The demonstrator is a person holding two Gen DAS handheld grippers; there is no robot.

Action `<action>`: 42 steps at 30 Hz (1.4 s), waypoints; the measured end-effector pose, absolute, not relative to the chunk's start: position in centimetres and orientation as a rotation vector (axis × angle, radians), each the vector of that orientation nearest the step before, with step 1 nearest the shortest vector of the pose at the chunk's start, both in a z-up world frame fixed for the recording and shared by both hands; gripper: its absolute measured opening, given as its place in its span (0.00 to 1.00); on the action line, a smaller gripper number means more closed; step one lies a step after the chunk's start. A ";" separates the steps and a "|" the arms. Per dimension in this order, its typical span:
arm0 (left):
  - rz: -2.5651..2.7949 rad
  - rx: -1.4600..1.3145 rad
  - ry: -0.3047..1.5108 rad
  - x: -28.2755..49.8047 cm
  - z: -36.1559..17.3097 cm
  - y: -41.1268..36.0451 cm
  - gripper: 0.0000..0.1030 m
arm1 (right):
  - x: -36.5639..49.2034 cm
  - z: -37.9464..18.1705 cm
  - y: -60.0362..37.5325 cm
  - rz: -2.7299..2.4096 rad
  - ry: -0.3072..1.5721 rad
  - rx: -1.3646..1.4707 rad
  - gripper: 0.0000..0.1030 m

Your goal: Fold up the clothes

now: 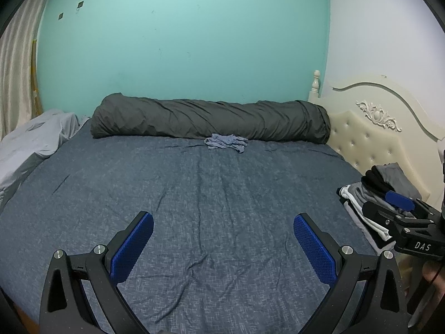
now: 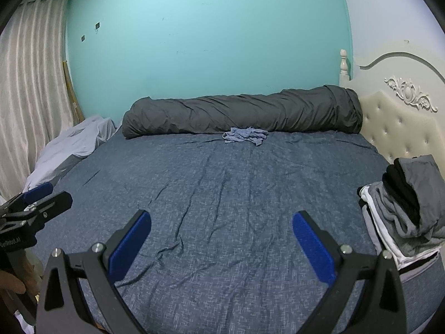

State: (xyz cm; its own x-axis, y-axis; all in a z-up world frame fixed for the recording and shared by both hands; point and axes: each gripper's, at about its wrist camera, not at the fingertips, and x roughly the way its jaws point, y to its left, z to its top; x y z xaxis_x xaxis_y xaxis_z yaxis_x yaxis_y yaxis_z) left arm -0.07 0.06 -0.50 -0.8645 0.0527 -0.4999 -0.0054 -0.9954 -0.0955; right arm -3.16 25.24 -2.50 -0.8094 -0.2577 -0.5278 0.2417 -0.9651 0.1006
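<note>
While both claws hang spread and empty, left gripper (image 1: pixel 223 224) and right gripper (image 2: pixel 221 222) face one bed (image 1: pixel 211 194). One crumpled blue garment (image 1: pixel 226 142) lies far centre, touching one grey rolled duvet (image 1: pixel 211 121); one stack of folded clothes (image 2: pixel 403 217) sits right.

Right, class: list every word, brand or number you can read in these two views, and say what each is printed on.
"DAS": white letters on the black body of the right gripper, seen in the left wrist view.
"GetRobot.AI", or close to it: on the body of the left gripper, seen in the right wrist view; first letters cut off and blurred.
Nothing else is readable.
</note>
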 end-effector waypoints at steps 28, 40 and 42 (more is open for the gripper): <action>2.981 -0.842 -0.154 -0.9 -1.0 0.4 1.00 | -3.4 -2.9 26.0 -2.766 -0.057 0.835 0.99; 2.969 -0.850 -0.159 -1.4 -1.7 0.6 1.00 | -3.9 -3.4 26.0 -2.767 -0.055 0.849 0.99; 2.970 -0.848 -0.159 -1.5 -1.8 0.6 1.00 | -4.0 -3.4 26.1 -2.768 -0.055 0.849 0.99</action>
State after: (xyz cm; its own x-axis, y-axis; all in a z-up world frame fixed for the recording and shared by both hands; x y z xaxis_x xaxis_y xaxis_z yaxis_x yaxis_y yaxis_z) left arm -1.49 0.56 -1.79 -0.8485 0.0754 -0.5238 -0.0191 -0.9935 -0.1121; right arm -4.03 26.11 -3.45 -0.8006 -0.2436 -0.5474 0.2215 -0.9692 0.1074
